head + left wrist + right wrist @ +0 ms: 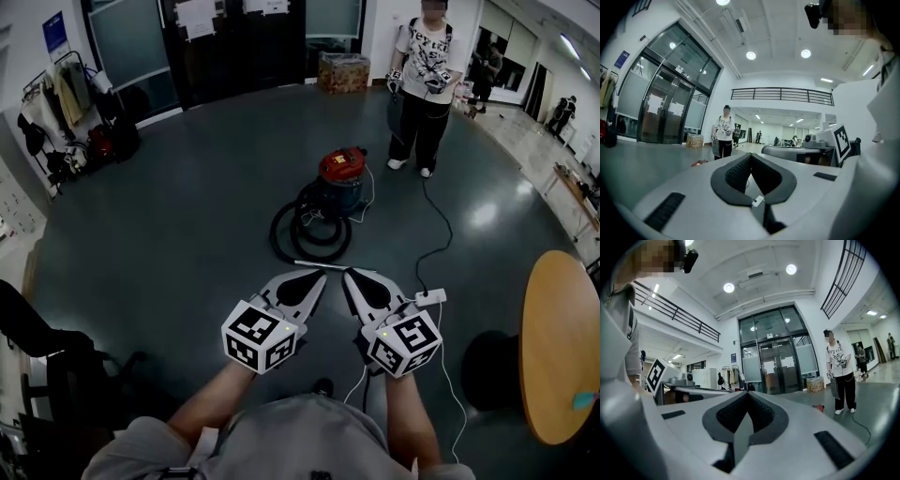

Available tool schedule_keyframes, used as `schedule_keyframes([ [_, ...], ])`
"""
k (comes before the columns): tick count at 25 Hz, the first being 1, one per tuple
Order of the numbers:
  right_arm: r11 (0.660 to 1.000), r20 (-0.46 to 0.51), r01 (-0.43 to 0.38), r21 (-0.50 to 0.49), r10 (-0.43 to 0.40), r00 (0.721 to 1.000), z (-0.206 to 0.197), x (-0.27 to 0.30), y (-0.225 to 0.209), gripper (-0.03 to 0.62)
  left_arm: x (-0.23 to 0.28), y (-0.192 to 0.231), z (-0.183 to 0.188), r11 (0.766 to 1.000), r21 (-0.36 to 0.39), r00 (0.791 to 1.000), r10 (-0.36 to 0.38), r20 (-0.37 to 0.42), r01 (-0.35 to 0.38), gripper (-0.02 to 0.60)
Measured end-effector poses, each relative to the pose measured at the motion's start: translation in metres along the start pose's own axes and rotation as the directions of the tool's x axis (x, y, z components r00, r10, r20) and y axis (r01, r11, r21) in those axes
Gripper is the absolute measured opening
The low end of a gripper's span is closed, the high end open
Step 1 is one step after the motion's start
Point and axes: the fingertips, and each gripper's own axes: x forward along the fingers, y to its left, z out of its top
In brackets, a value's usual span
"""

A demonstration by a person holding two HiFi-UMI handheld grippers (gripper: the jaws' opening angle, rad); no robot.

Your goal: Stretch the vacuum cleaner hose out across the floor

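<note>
Black hose (307, 232) is seen coiled on the floor (187, 216), untouched by either pair of tongs.

Both pairs are held level and side by side, low in the head view: the left tongs (322, 277) are pressed together with nothing between them, and the right tongs (347, 275) are likewise closed on nothing. The hose is laid in loops against the near side of the red vacuum cleaner (342, 167), well apart from both tongs. A person (422, 84) is seen standing beyond the cleaner. A white plug block (430, 298) is seen on the floor by the right tongs, and a round wooden worktop (561, 347) is cut off at the right edge.
</note>
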Motion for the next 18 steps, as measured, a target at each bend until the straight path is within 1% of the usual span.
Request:
schedule_keyframes([
  [4,1.000,-0.016,0.001,-0.004,-0.001,1.000,-0.003,-0.001,-0.015,0.006,0.007,0.008,-0.008,1.000,-0.006,1.000,0.010,-0.026,-0.010,0.008],
  [10,1.000,-0.044,-0.002,0.000,0.002,0.999,-0.012,-0.004,-0.050,0.006,0.029,0.022,-0.025,0.999,-0.014,0.997,0.039,-0.069,-0.040,0.008],
  [15,1.000,-0.074,-0.016,0.011,0.017,0.997,-0.026,-0.004,-0.072,0.006,0.048,0.030,-0.037,0.997,-0.025,0.993,0.070,-0.091,-0.073,0.008],
  [18,0.999,-0.093,-0.020,0.033,0.023,0.995,-0.033,0.003,-0.084,0.006,0.057,0.037,-0.042,0.997,-0.033,0.991,0.072,-0.113,-0.077,0.008],
])
